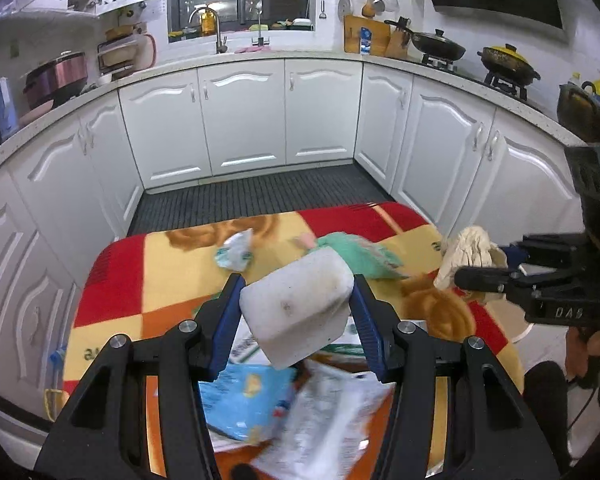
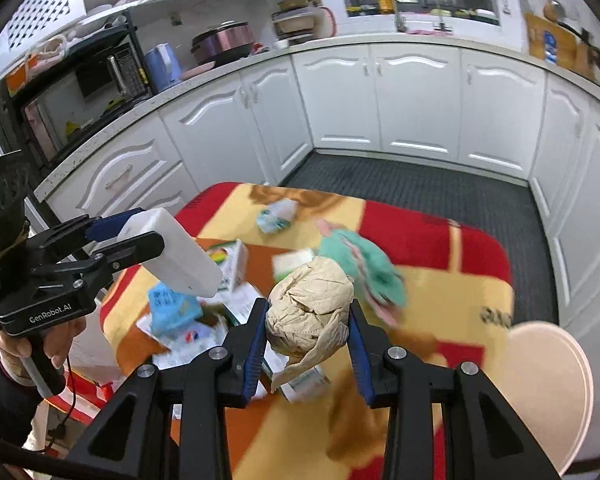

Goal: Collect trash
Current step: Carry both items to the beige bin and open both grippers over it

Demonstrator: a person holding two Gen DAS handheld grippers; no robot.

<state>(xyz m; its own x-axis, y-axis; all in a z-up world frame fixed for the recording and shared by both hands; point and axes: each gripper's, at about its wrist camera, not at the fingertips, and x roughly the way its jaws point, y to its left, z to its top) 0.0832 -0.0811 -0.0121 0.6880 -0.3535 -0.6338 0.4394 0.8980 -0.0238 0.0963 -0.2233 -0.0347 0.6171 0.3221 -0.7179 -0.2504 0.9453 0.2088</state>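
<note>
My left gripper [image 1: 296, 308] is shut on a white foam block [image 1: 296, 304] and holds it above the blanket-covered table [image 1: 140, 276]. The block also shows in the right wrist view [image 2: 180, 256]. My right gripper [image 2: 308, 328] is shut on a crumpled beige paper ball [image 2: 312, 308], lifted above the table; it also shows at the right of the left wrist view [image 1: 468, 260]. On the table lie a green cloth [image 1: 360, 256], a small crumpled wrapper [image 1: 236, 252], a blue packet [image 1: 244, 400] and white printed papers [image 1: 332, 420].
A small carton [image 2: 232, 264] and other wrappers lie on the table [image 2: 440, 240]. A beige round stool [image 2: 548, 384] stands at the right. White kitchen cabinets [image 1: 244, 120] ring a dark floor mat [image 1: 260, 196] beyond the table.
</note>
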